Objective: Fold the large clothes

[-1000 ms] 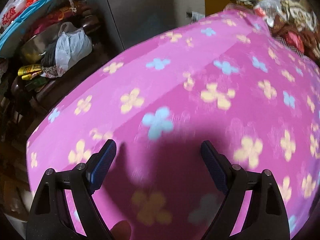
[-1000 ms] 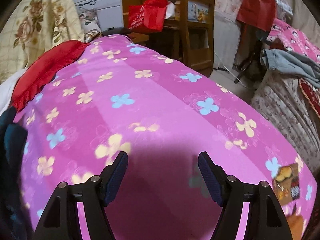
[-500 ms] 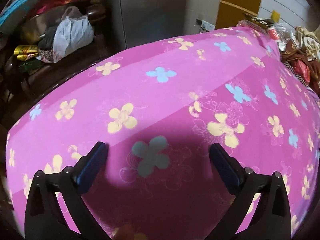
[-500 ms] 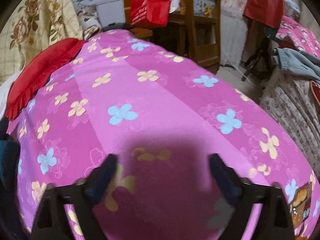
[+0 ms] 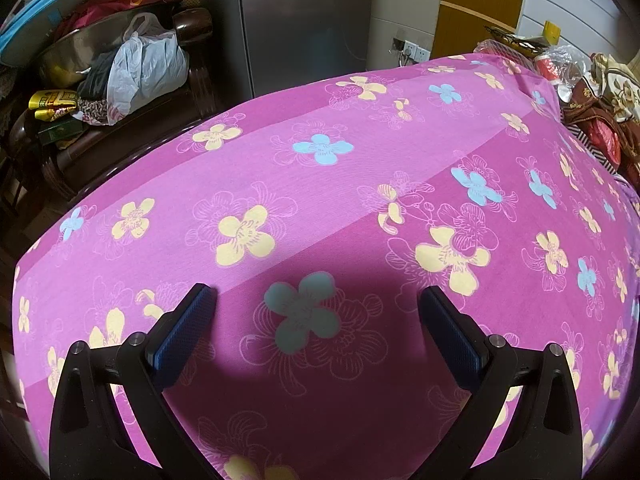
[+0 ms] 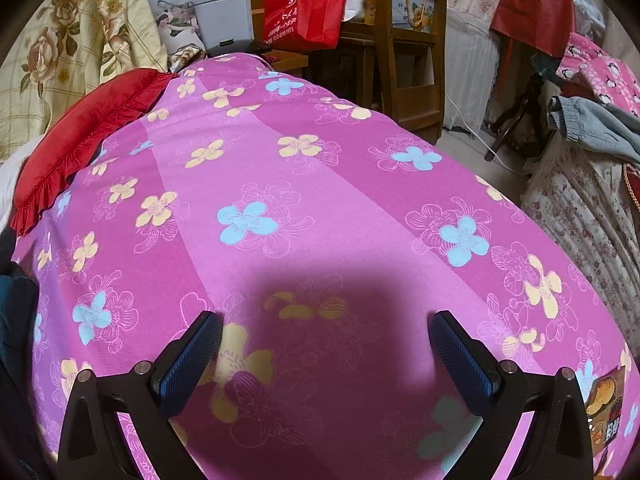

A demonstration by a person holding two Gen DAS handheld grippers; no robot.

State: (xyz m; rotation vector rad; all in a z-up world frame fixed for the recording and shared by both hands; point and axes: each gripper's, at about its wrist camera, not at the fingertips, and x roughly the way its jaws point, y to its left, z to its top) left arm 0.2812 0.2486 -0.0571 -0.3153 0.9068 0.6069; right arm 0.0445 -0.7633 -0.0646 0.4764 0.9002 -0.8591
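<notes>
A pink sheet with yellow and blue flowers (image 5: pixel 360 184) covers a flat surface and fills both views (image 6: pixel 304 184). No loose garment lies on the sheet. My left gripper (image 5: pixel 318 304) is open and empty, its blue-padded fingers (image 5: pixel 188 316) just above the sheet. My right gripper (image 6: pixel 325 330) is also open and empty, close above the sheet. A dark blue-black cloth (image 6: pixel 16 320) shows at the far left edge of the right wrist view, mostly cut off.
A red frilled cushion (image 6: pixel 76 136) lies at the sheet's left edge. A snack packet (image 6: pixel 604 404) sits at its right edge. A cluttered dark bench with a white bag (image 5: pixel 148 68) stands left. A wooden shelf (image 6: pixel 404 40) and red bag (image 6: pixel 304 12) stand behind.
Both grippers have tilted and drawn back a little, so more of the room beyond the sheet shows. Both stay open and empty. The image is sharper now.
</notes>
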